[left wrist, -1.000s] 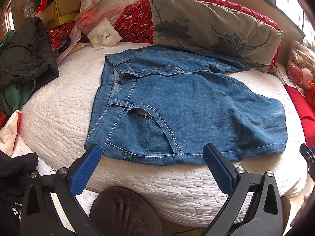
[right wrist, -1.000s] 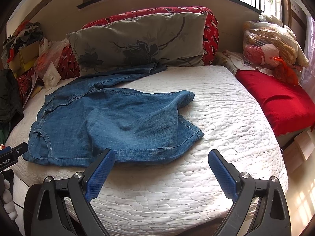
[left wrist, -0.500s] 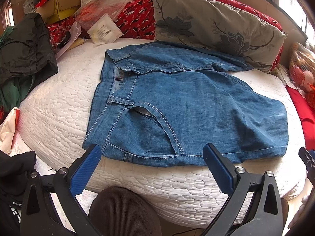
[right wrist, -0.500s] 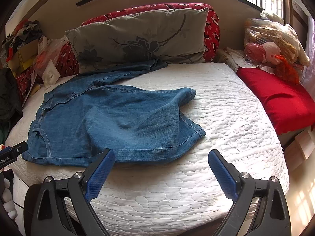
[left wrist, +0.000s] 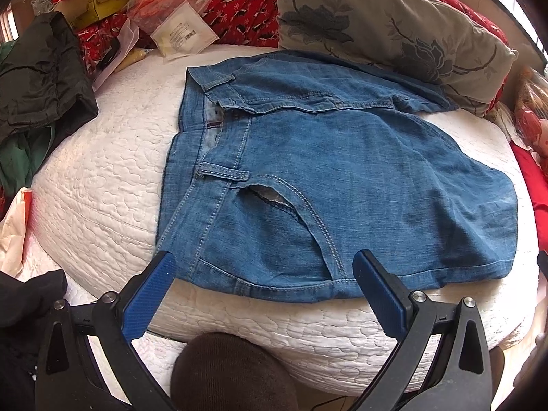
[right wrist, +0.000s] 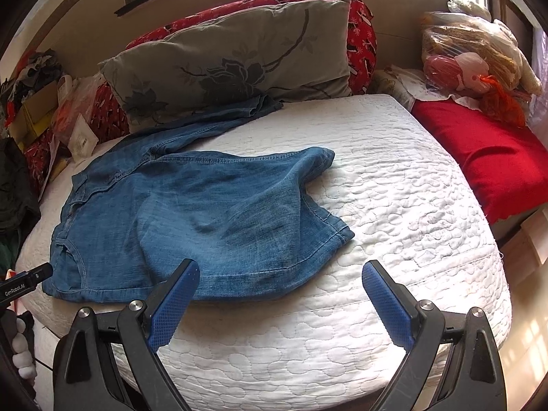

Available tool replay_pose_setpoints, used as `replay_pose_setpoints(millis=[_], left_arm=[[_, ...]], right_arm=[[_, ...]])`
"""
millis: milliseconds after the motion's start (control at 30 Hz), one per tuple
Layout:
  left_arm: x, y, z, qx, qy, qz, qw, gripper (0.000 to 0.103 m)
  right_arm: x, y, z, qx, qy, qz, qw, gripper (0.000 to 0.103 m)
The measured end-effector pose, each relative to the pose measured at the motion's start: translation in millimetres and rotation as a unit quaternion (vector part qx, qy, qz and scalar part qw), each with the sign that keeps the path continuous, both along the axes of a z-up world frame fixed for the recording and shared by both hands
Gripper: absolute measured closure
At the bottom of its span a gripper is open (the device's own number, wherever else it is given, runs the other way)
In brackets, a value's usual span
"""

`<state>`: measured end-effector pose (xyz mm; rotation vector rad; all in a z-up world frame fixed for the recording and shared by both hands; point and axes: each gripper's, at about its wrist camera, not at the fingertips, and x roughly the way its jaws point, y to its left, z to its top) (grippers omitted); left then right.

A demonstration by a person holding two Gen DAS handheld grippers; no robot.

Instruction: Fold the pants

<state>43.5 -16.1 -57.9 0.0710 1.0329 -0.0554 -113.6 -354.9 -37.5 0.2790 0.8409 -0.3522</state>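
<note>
Blue denim pants point(left wrist: 342, 185) lie on the white quilted mattress point(left wrist: 102, 188), waistband at the left, one leg folded back over the body, the other leg running up to the grey pillow. My left gripper point(left wrist: 263, 274) is open and empty, just short of the pants' near edge by the front pocket. In the right wrist view the pants point(right wrist: 191, 212) lie at the centre left. My right gripper point(right wrist: 279, 277) is open and empty, above the mattress front beside the folded leg's hem.
A grey flowered pillow point(right wrist: 233, 58) leans on a red bolster at the back. Dark clothes point(left wrist: 37, 78), a cardboard box and plastic bags crowd the left. A red cushion point(right wrist: 486, 157) and bagged toys lie at the right. A dark knee point(left wrist: 233, 373) shows below the left gripper.
Both grippers have moved a little closer to the pants and the mattress. Both stay open and empty. The pants have not moved.
</note>
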Motion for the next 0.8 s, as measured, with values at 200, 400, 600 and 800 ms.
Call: replay_pose_setpoints(millis=[200, 400, 600, 800], left_arm=[[71.9, 47.7, 13.3, 0.015, 0.037, 0.009, 0.9991, 0.0], [127.6, 75.5, -1.5, -0.077, 0.134, -0.001, 0.988, 0.0], [138.0, 54.5, -36.3, -0.08, 0.199, -0.017, 0.9767, 0.0], [135.0, 42.4, -61.3, -0.097, 0.234, -0.016, 0.9672, 0.0]], right_arm=[[23.3, -57.6, -9.2, 0.023, 0.03, -0.03, 0.999, 0.008], [46.0, -84.1, -33.0, 0.063, 0.06, -0.038, 0.995, 0.009], [61.6, -85.7, -54.4, 0.07, 0.093, -0.028, 0.993, 0.009], [74.3, -84.2, -72.5, 0.077, 0.119, -0.017, 0.99, 0.01]])
